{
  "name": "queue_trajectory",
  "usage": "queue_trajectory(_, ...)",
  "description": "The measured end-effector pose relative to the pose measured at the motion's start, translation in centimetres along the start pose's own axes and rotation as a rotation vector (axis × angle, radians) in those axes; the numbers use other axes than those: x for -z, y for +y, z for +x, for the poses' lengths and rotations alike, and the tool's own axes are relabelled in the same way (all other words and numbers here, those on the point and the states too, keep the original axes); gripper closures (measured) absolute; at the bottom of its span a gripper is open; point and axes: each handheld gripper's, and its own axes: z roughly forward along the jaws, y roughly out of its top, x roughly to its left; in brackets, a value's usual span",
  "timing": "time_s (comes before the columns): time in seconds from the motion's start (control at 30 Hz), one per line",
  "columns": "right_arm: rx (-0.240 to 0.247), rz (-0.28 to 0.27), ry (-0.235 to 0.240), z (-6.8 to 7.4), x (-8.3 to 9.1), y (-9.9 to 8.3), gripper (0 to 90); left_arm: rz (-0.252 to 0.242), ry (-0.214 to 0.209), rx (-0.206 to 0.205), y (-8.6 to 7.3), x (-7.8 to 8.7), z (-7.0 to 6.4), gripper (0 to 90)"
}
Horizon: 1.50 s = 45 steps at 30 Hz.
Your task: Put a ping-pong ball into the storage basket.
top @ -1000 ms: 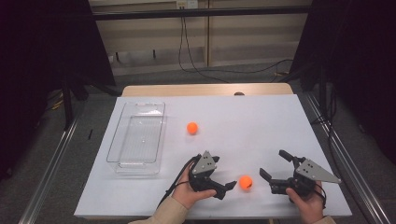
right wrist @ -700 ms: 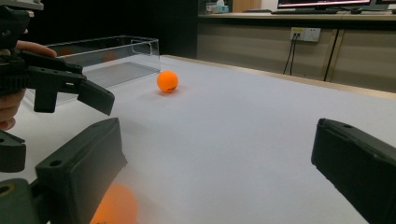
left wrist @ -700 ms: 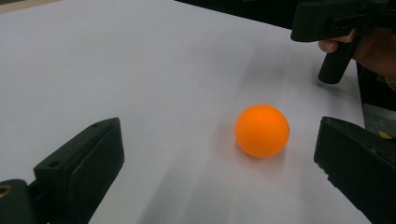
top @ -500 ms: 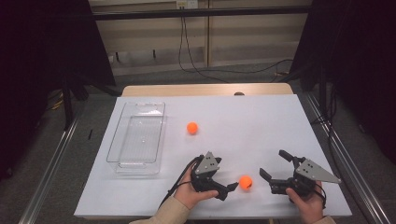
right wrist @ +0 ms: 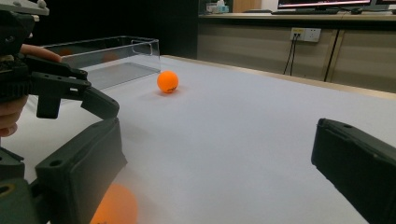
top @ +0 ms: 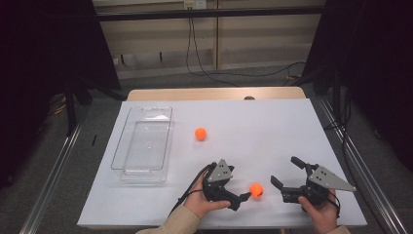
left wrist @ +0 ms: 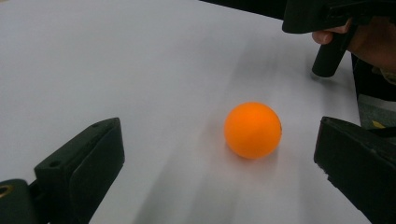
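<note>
Closing in on the near orange ball [top: 256, 190], the left gripper [top: 241, 197] has swung its jaws to the right over the last second, from pointing up the table to pointing straight at the ball. Its jaws stand spread wide, and in the left gripper view the ball [left wrist: 252, 130] sits on the white table [top: 272, 131] between them, nearer the right jaw and touching neither. So the grasp is lined up but not yet made; a squeeze now would likely catch the ball, though it could roll off if one jaw strikes it first.

At the right, the right gripper [top: 287, 176] has stayed put, jaws spread and holding nothing. A second orange ball [top: 200, 133] has not moved, lying farther up the table, just right of the clear tray [top: 142, 146], which looks empty. Judging by the layout, the balls probably belong in that tray.
</note>
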Motion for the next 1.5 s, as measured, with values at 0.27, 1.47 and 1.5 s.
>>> queue_trajectory(0.27,-0.001,-0.001,0.000,0.0,0.0,0.0,1.9,0.006,-0.001,0.008,0.2,-0.3,-0.2,1.5)
queue_trajectory(1.47,-0.005,-0.001,0.000,0.0,-0.1,0.0,1.9,0.040,-0.044,0.012,0.8,-1.6,-0.7,4.5)
queue_trajectory(1.5,-0.005,-0.001,0.000,0.0,-0.1,0.0,1.9,0.039,-0.044,0.014,0.8,-1.7,-0.7,4.6)
